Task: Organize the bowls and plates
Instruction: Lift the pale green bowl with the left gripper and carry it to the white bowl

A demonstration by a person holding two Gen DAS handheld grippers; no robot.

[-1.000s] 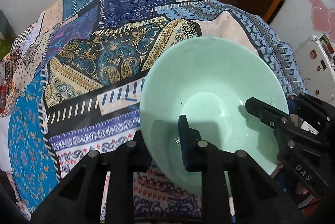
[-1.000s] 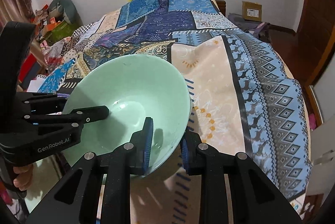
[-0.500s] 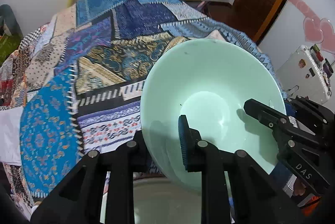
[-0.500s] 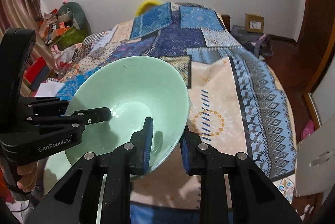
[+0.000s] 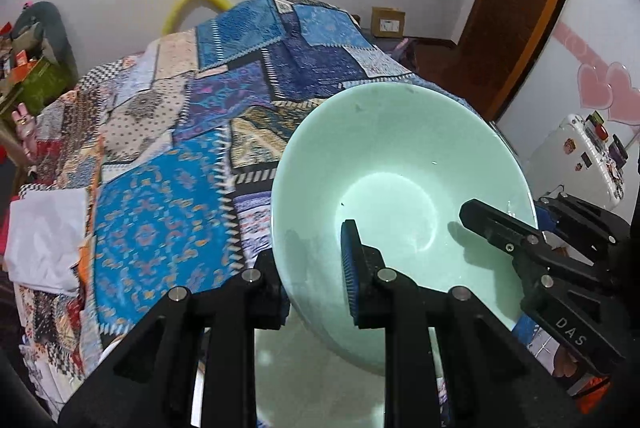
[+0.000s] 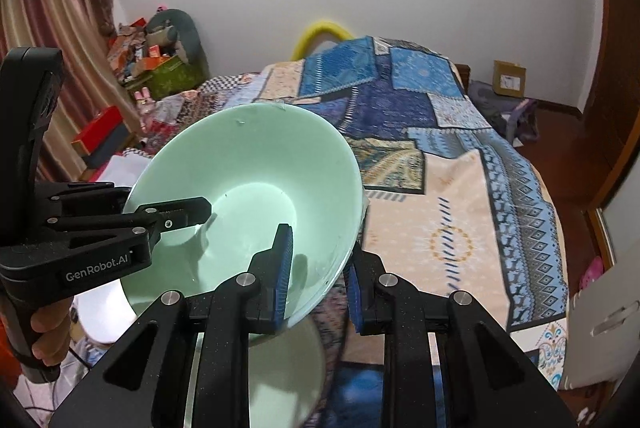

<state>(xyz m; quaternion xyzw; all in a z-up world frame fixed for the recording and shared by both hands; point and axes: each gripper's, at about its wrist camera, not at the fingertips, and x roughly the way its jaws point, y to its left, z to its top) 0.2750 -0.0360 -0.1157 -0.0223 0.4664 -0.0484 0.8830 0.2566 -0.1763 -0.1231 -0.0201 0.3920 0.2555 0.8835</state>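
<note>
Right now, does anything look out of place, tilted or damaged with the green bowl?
The green bowl is tilted steeply, held in the air over the patchwork bedspread with the left gripper and right gripper each clamped on its rim. Small dark specks mark its inside; I see no cracks or spills.

The bowl [image 5: 400, 164] is a plain pale mint green, inside and out. Both grippers are black; the left gripper [image 5: 310, 256] and the right gripper [image 6: 318, 268] have blue ribbed pads. The quilt [image 6: 440, 196] is patchwork: bright and navy blue blocks with paisley and floral prints, a gold-and-dark paisley patch, a peach panel with blue diamond borders, and black-and-white check at one edge. A yellow hoop [image 6: 320, 30] shows behind it. The walls are white, the door [image 5: 516, 0] brown. Pink hearts [image 5: 604, 90], perhaps stickers, mark a white surface. The curtain [image 6: 52, 28] is dusky pink.
</note>
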